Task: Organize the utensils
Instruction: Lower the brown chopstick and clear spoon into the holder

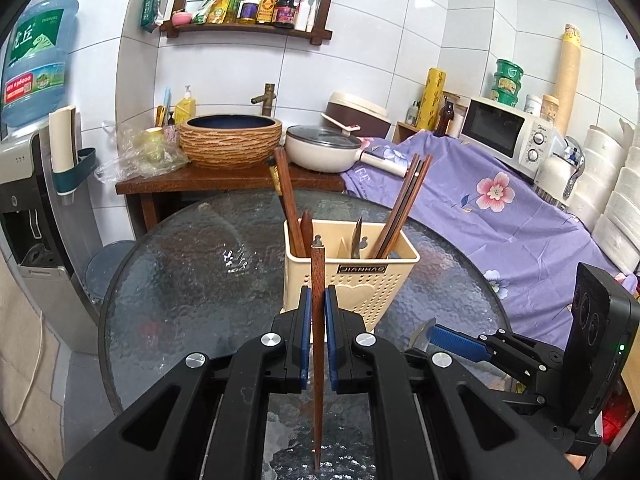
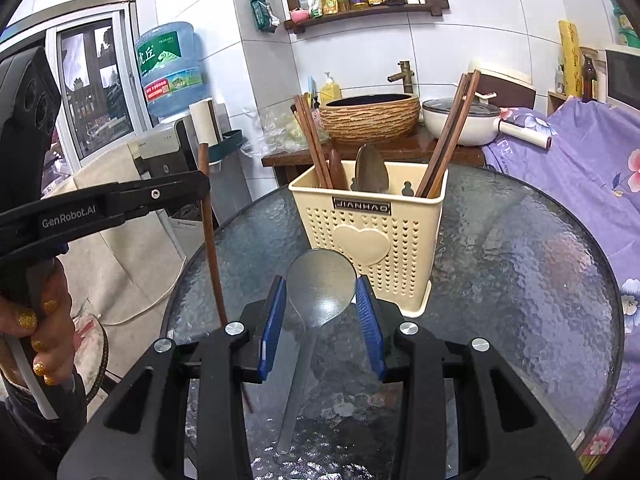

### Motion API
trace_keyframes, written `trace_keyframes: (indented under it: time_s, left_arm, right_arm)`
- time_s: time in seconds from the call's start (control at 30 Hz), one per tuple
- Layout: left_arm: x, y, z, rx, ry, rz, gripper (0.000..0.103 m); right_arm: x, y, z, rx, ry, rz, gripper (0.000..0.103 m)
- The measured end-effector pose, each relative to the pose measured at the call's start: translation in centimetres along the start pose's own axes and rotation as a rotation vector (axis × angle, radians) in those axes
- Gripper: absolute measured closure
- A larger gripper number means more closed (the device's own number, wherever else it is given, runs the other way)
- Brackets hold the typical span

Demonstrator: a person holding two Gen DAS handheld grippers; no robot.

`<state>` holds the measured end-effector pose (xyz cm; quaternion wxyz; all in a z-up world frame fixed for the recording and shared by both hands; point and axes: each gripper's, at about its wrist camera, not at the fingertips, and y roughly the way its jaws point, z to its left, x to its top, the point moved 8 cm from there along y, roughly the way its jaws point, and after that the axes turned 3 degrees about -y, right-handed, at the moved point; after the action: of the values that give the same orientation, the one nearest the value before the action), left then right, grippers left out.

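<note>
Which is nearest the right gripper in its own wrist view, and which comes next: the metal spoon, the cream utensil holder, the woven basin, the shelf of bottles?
1. Metal spoon: between the fingers of the right gripper.
2. Cream utensil holder: just ahead on the glass table.
3. Woven basin: behind, on the wooden counter.
4. Shelf of bottles: high on the tiled wall, farthest.

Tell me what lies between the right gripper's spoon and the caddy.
Nothing: in the right wrist view only bare glass table shows between the spoon, held in the right gripper, and the caddy just behind it.
</note>
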<state>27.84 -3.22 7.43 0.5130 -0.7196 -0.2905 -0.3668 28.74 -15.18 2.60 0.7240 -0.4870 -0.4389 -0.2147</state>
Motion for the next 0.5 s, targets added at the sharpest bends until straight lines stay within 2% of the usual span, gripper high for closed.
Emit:
trace_keyframes:
  time_s: [0.5]
  left_arm:
    - [3.0,-1.0,-1.8,-0.039,0.019,-0.049,0.097]
  right_arm:
    - [3.9,-1.7,-1.3,-0.071,-0.048,-0.079,0.066]
